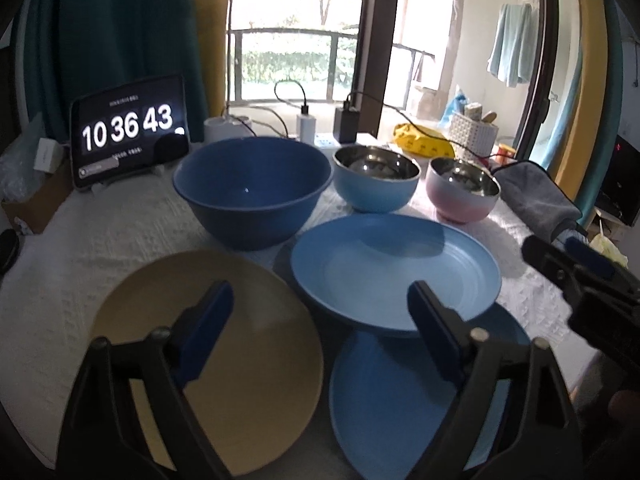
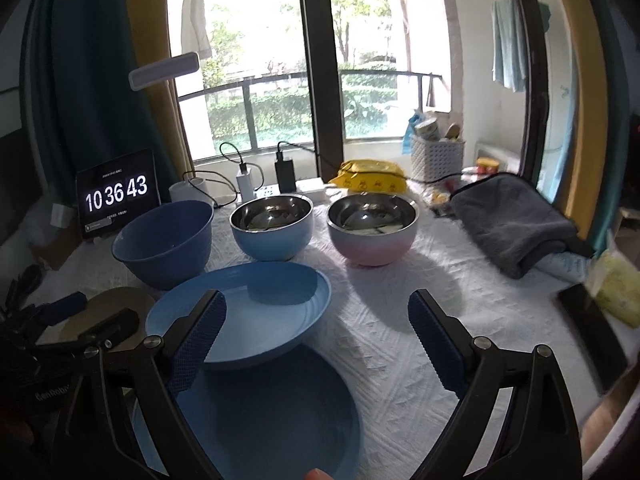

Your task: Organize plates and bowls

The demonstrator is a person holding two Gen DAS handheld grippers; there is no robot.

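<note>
Home: balcony laundry [image 2: 507, 46], tablecloth [image 2: 400, 320].

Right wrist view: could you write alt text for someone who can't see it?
An open gripper hovers over a white-clothed table, above two blue plates, one overlapping the other. Behind them stand a dark blue bowl, a light blue bowl and a pink bowl, with a grey towel to the right and a clock reading 10 36 43.

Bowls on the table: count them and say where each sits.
3. The dark blue bowl is at the left of the back row, the light blue bowl in the middle, the pink bowl at the right. None seems hidden.
</note>
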